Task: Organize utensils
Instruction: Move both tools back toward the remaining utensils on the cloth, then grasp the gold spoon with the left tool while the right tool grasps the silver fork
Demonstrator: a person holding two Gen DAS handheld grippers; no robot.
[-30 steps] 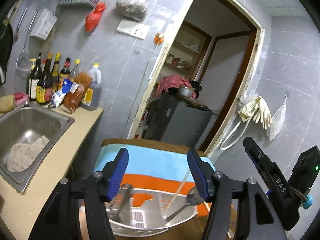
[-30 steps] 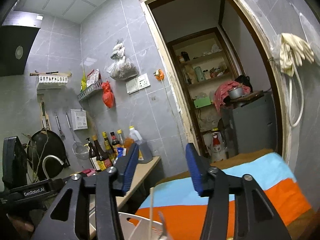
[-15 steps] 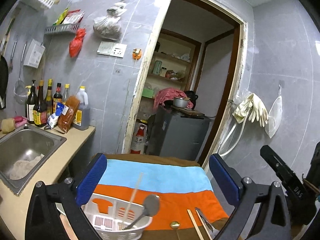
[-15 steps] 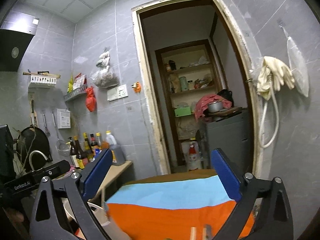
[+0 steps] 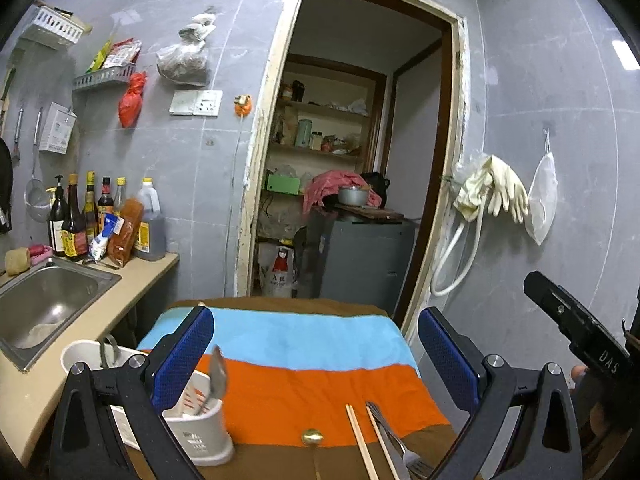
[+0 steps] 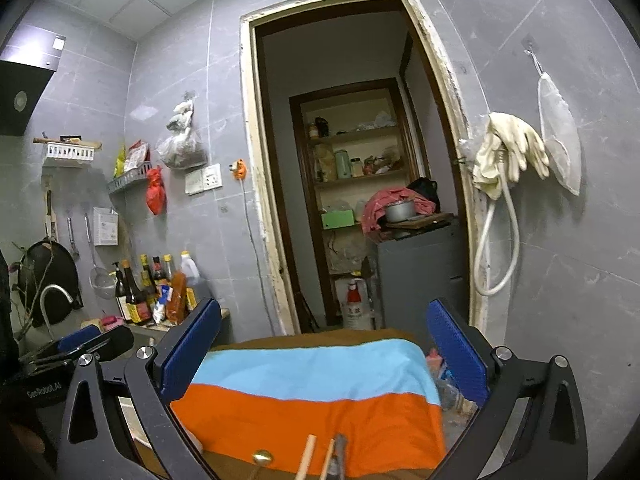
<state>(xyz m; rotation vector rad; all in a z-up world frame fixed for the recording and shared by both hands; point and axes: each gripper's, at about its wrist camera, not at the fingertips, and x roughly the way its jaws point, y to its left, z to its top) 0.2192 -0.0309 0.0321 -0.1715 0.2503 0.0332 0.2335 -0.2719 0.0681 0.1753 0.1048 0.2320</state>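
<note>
- Cloth (image 5: 304, 364): three bands, sky blue at the far end, orange in the middle, brown along the edges.
- Utensil holder (image 5: 192, 420): white plastic, with slotted sides and small grey print.
- Chopsticks (image 5: 362, 440): pale wood.
- Fork (image 5: 394, 446): silver metal.
- Round knob (image 5: 312, 437): shiny gold.
- Left gripper (image 5: 312, 344): black frame, blue textured pads.
- Right gripper (image 6: 324, 340): black frame, blue pads.
- Desk (image 5: 132, 284): beige top.
- Sink (image 5: 48, 300): dull steel.
- Wall tiles (image 5: 200, 184): grey.
- Rubber gloves (image 5: 496, 188): cream.
- Hanging bag (image 5: 134, 100): red.
- Box on shelf (image 5: 283, 184): green.
</note>
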